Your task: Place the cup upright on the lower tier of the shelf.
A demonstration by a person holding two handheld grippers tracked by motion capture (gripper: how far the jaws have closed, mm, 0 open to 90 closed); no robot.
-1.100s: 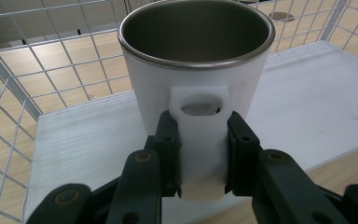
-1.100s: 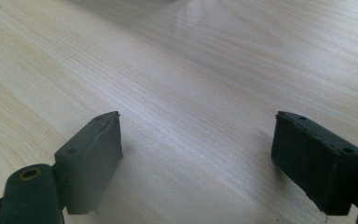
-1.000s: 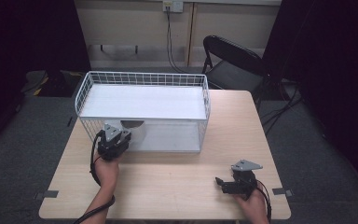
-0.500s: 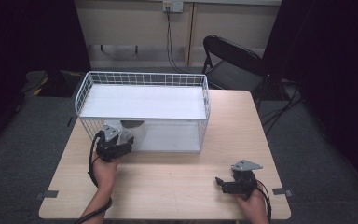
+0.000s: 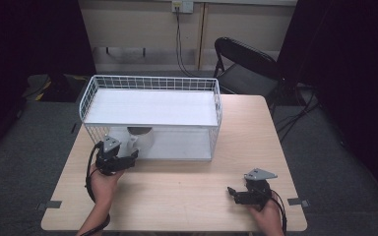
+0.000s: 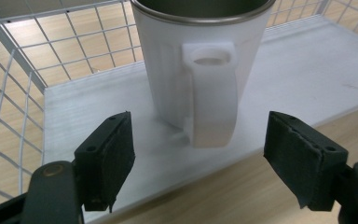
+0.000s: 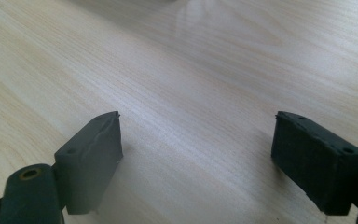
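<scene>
A white mug with a metal rim stands upright on the lower shelf of a white wire rack, at its left front; its handle faces my left gripper. My left gripper is open just in front of the mug, its jaws either side of the handle without touching it. In the high view the left gripper sits at the rack's front left edge. My right gripper is open over bare wood, low on the table near the front right.
The rack has a white upper shelf above the mug. Wire mesh walls close the rack's left side and back. A black folding chair stands behind the wooden table.
My left gripper has shifted slightly right along the rack's front. The mug now stands free of the jaws. The right gripper has not moved.
</scene>
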